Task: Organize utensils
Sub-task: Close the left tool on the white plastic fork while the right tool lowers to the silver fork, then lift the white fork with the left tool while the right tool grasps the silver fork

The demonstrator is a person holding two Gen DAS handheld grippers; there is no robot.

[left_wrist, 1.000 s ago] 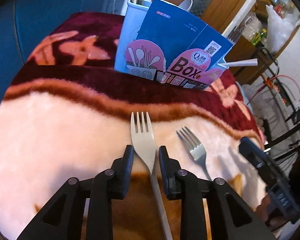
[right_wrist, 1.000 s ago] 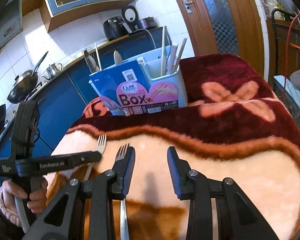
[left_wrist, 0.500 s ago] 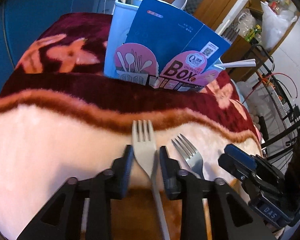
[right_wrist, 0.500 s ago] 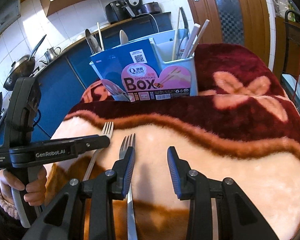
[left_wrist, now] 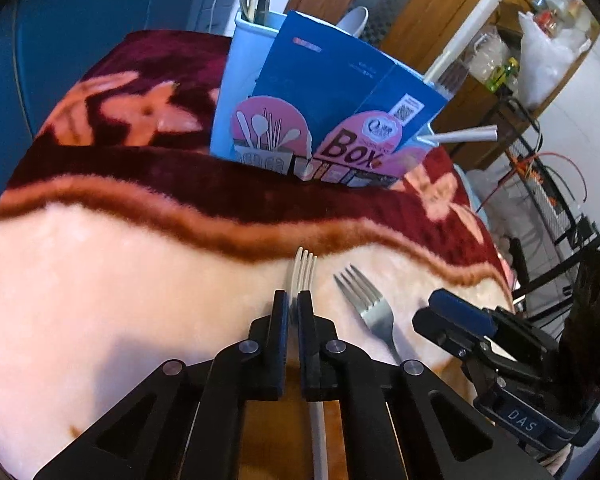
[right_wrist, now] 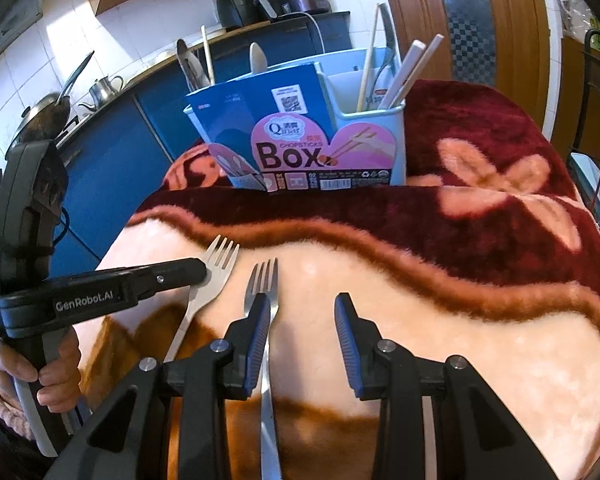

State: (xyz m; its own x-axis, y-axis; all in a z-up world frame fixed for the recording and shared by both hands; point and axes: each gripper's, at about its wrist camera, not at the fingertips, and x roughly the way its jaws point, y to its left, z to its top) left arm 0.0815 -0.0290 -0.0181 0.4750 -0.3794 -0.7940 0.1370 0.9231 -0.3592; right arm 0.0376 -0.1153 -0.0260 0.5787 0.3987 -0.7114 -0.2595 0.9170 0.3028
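Left wrist view: the left claw (left_wrist: pixel 294 306) has just clenched on the white-handled fork (left_wrist: pixel 303 270).
Both forks lie on the blanket-covered tabletop (left_wrist: pixel 120 280); the steel fork (right_wrist: pixel 262 284) sits beside the right claw (right_wrist: pixel 302 320), whose jaws stand spread. Lifting toward the utensil box (right_wrist: pixel 300 136) looks next.

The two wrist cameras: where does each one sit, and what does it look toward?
Left wrist: on the left gripper, shut on the white fork, facing the utensil box.
Right wrist: on the open right gripper, facing the same box; the steel fork lies below.
Shared: both forks, box, blanket.
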